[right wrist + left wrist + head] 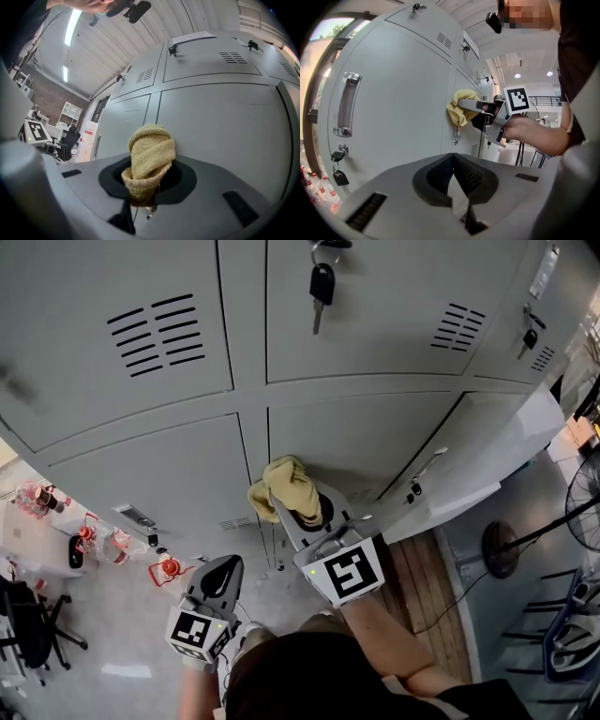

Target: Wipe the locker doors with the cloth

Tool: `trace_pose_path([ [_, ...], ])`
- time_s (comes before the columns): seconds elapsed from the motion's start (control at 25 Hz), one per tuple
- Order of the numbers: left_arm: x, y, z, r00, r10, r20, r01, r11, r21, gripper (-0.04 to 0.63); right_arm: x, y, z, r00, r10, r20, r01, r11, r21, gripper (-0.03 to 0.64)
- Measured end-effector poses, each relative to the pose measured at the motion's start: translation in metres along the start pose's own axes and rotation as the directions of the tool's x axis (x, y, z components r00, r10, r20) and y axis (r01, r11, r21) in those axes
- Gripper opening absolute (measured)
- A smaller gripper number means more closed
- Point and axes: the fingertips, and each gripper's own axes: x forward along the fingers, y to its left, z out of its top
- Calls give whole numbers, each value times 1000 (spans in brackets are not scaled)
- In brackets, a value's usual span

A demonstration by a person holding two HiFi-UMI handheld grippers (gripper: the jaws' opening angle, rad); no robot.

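Nearest the head camera is my right gripper point(298, 512), its jaws clamped on the yellow cloth point(281, 482), which is wadded into a roll sticking out past the fingertips. I take the lower middle locker door point(356, 442) as my reference. The cloth's nose meets the locker face at that door's left edge, by the seam. A key point(322, 285) hangs from the locker above that door, and another door point(487, 460) stands ajar to its right. My left gripper point(218, 570) hangs low and left of that door, jaws together on nothing.

Only the tip of the roll seems to touch, so I would tilt the gripper to lay more cloth on the panel. Then I would press evenly and sweep rightward in overlapping passes. I would stay off the small lock just below the cloth, which could snag it.
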Motion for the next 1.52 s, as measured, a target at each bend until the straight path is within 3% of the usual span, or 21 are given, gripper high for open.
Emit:
trace_pose_path([
  [0.6,-1,-10,-8,999,32,-24,-32,999,-26,9,-2,11,-43,993,70,-91,-67,997,36,97],
  [1.12,32,-36,-13,999,-5,-35,4,1000,-16,9,-29,-35,-60,995,28,-94,-18,994,108,101],
  [1.52,63,-65,-20,998,-49,-38,48,999,-22,9,-60,-85,-68,995,-38,-97,48,994,100,103],
])
